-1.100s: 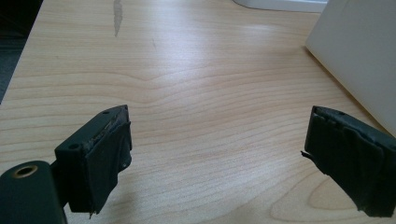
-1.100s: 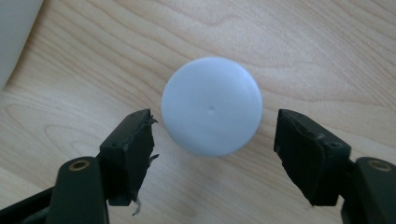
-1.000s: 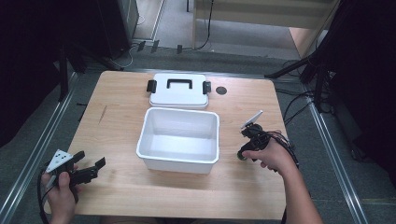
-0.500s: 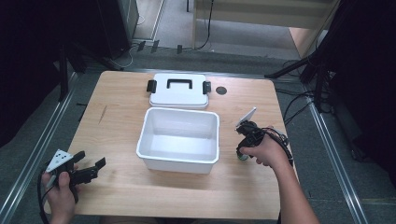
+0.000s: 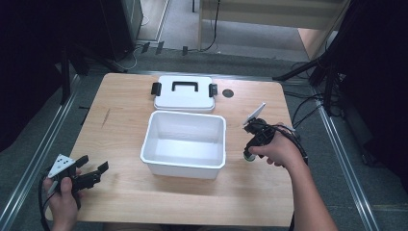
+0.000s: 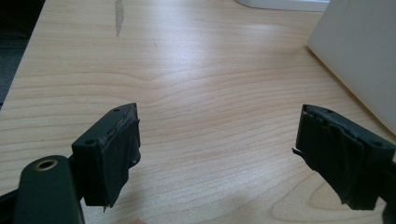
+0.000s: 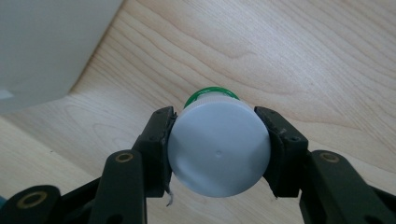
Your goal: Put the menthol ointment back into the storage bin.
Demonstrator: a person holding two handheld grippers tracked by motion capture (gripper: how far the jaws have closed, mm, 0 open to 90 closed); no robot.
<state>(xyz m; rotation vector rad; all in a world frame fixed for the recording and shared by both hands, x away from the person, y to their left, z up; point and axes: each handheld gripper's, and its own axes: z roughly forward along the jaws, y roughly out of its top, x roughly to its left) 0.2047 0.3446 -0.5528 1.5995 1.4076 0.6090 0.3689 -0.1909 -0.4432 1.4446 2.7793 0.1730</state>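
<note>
My right gripper [image 5: 249, 153] is shut on a small bottle [image 5: 248, 158] with a green body, just right of the open white bin [image 5: 185, 166]. In the right gripper view both pads press on the sides of the bottle's white cap [image 7: 218, 149], and my right gripper [image 7: 218, 150] looks down on it over the wood. Near the table's front left corner my left gripper [image 5: 95, 163] stands open. In the left gripper view the jaws of my left gripper [image 6: 219, 149] are wide apart, with only bare wood between them.
The bin's white lid [image 5: 185, 98], with a black handle and side latches, lies flat behind the bin. A small dark disc [image 5: 228, 93] sits in the tabletop to its right. The bin wall [image 6: 359, 51] is at the right of the left gripper view.
The right hand has lifted slightly and shifted a little toward the bin, the bottle in its jaws. The left hand has stayed where it was.
</note>
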